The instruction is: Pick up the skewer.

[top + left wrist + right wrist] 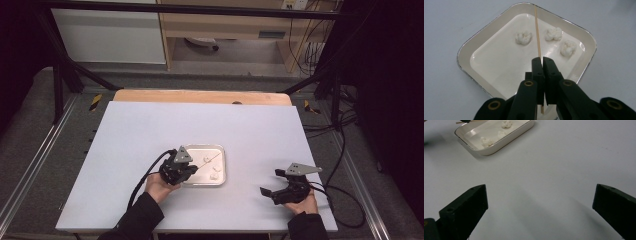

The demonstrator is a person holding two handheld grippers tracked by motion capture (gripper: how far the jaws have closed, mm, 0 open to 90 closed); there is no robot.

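Pinching a thin skewer (537, 35) over the tray (486, 45), left gripper (543, 62); right gripper (540, 202) wide, seemingly empty.

My two black fingers (541, 66) are pressed together on a thin, pale wooden skewer (537, 32), which runs straight up from between them across the shallow cream-white rectangular tray with rounded corners (486, 53) to its far rim. Three small white fluffy lumps (523, 37) lie in the far part of the tray, one to the left of the skewer and two to its right. The tray sits cornerwise on the plain pale grey table (446, 25).
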